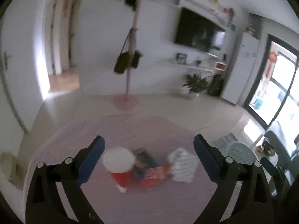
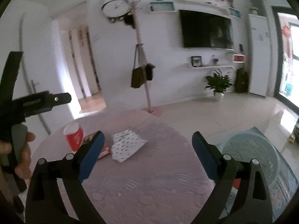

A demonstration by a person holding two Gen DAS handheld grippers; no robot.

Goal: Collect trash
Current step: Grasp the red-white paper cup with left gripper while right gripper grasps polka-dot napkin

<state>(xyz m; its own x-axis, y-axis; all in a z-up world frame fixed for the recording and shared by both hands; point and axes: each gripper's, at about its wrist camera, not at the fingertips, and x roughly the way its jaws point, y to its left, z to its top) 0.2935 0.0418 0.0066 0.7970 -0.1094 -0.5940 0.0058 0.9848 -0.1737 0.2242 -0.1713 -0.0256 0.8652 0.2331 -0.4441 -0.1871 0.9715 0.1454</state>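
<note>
Pink round bench (image 2: 149, 186) carries a red paper cup with white rim (image 1: 119, 165), a flat red snack wrapper (image 1: 154, 175) and a dotted white paper bag (image 2: 127, 145), all straight ahead of the left gripper (image 1: 149, 160), nearer than the right gripper (image 2: 147, 155), both with jaws spread and empty

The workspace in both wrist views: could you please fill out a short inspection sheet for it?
Surface: round table under a pink patterned cloth.
Job's things: red paper cup upright; red snack packet lying flat beside it; white patterned wrapper flat, to the right.
Clutter: nothing seen beyond those.
Grippers: left hand-held gripper open, empty, facing the cup and packet; right hand-held gripper open, empty.
Cables: nothing seen.
Surroundings: light blue basket beside the table on the right; coat stand with a hanging bag; wall television; potted plant.
</note>
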